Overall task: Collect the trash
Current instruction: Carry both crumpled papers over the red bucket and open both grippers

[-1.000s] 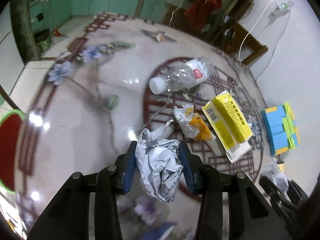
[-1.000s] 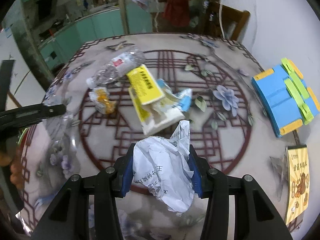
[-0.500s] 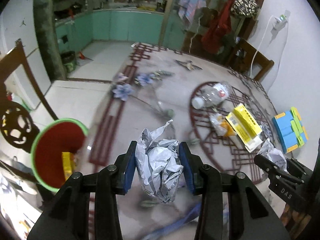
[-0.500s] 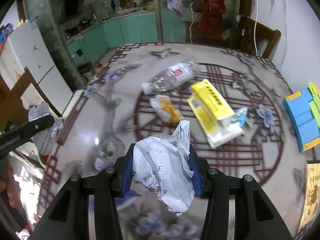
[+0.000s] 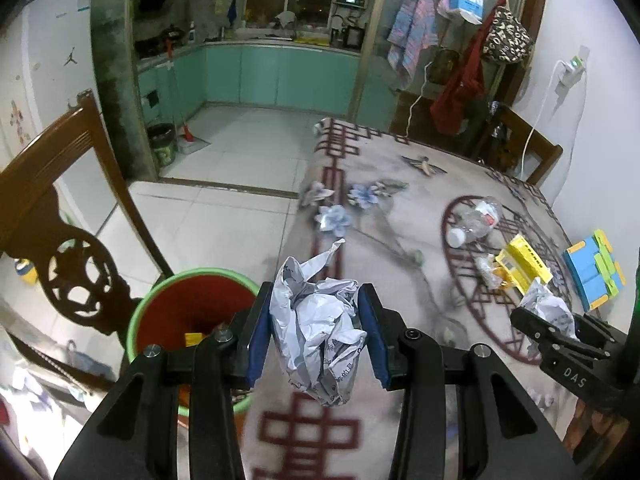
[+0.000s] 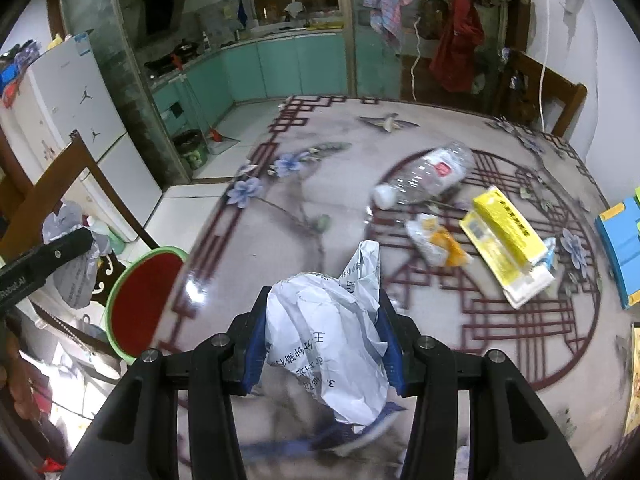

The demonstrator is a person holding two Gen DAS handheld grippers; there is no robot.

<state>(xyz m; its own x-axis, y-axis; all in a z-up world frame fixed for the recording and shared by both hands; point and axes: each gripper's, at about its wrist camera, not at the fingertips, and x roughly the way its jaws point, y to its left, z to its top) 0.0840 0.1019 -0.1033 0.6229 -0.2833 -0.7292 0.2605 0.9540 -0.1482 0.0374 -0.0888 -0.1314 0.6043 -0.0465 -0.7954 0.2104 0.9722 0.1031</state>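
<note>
**Gripping Crumpled Paper in Both Claws Beside the Red Bin**

Pinching from both sides, the left gripper (image 5: 316,336) held a crumpled paper ball (image 5: 320,332) between its blue pads (image 5: 256,344), the wad bulging above and below the jaws, deeply creased, white-grey with faint print. One twisted corner stuck up past the fingertips. Just beyond and to the left of that claw, below the table's edge, stood a round bin (image 5: 168,292) with a green rim and red inside; a small yellow scrap lay at its bottom.

The right gripper (image 6: 322,340) likewise squeezed a second paper wad (image 6: 324,344), larger and smoother, printed with dark characters, a folded flap rising from its top. It hung over the table (image 6: 280,240), a glossy surface patterned with dark red lattice and pale blue flowers.

Farther out on that table, well apart from both claws, lay the remaining litter: a clear plastic bottle (image 6: 424,176) on its side with a white cap and red label, a crinkled white-and-orange wrapper (image 6: 436,244) near it, and a flat yellow carton (image 6: 506,240) beside the wrapper. A blue-and-green block (image 5: 592,276) sat near the table's far right edge. A dark carved wooden chair (image 5: 60,216) stood left of the bin.
</note>
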